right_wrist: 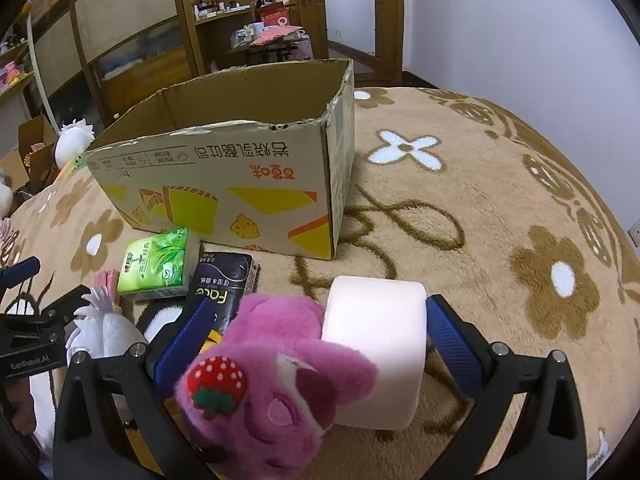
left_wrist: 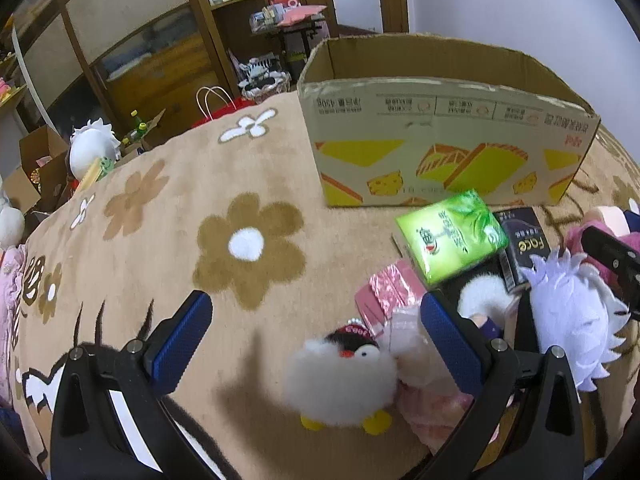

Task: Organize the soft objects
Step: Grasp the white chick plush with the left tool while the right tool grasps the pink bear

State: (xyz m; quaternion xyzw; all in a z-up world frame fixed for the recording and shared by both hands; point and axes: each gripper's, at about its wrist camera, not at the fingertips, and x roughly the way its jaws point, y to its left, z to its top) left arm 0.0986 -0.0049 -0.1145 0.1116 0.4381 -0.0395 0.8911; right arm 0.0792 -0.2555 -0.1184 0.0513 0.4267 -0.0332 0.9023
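None of the soft things appear to be sitting in the cardboard box (right_wrist: 224, 168) so far: what shows of its inside looks bare, though its floor is hidden, so I judge the sorting barely begun. Everything is still lying in a heap in front of the box, on the flowered brown blanket (right_wrist: 500, 208) that is covering the surface.

The left gripper (left_wrist: 316, 344) is hanging wide open over the small white penguin plush (left_wrist: 340, 384), gripping nothing. The right gripper (right_wrist: 316, 340) is also spread wide, with the purple strawberry plush (right_wrist: 272, 384) and the white paper roll (right_wrist: 376, 344) lying between its fingers; whether they are pressing on either, I cannot tell.

Beside these are lying a green tissue pack (left_wrist: 452, 236), a dark tissue pack (right_wrist: 224, 284) and a white spiky-haired doll (left_wrist: 572, 316).

Beyond the blanket's far edge, wooden cabinets (right_wrist: 132, 44) and cluttered shelves are lining the room.
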